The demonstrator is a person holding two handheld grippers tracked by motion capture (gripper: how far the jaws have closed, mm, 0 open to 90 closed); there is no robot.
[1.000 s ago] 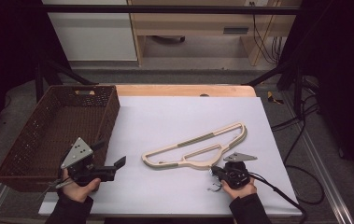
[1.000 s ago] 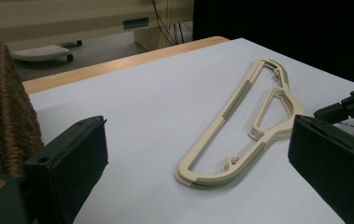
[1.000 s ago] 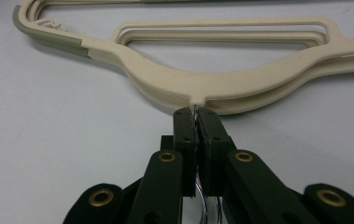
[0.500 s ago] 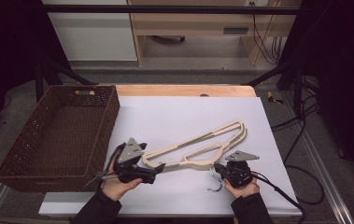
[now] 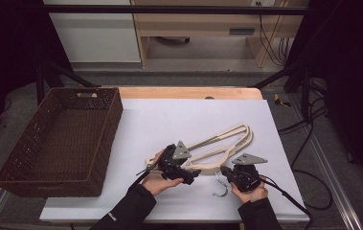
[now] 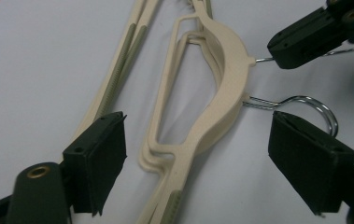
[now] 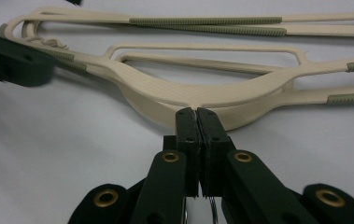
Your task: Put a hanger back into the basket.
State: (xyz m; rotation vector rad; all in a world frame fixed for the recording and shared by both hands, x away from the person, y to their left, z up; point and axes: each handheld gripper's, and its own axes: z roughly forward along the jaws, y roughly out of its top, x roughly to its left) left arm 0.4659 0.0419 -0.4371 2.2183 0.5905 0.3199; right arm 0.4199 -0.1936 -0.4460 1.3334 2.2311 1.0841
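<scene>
Near the worktop's (image 5: pixel 169 120) front edge, the right claw (image 5: pixel 227 171) is clamped on a wire hook of the stacked hangers (image 5: pixel 217 143). At its 9 o'clock, the left claw (image 6: pixel 198 163) is closing, jaws astride the hangers, untouching. Bare worktop is seen beyond; a basket (image 5: pixel 59 139) lies at 10 o'clock.

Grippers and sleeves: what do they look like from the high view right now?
Both the left gripper and right gripper are black, each topped by a grey three-cornered plate. Brass-coloured rivets dot the linkages. A black cable trails from the right one. The person wears dark sleeves.
</scene>
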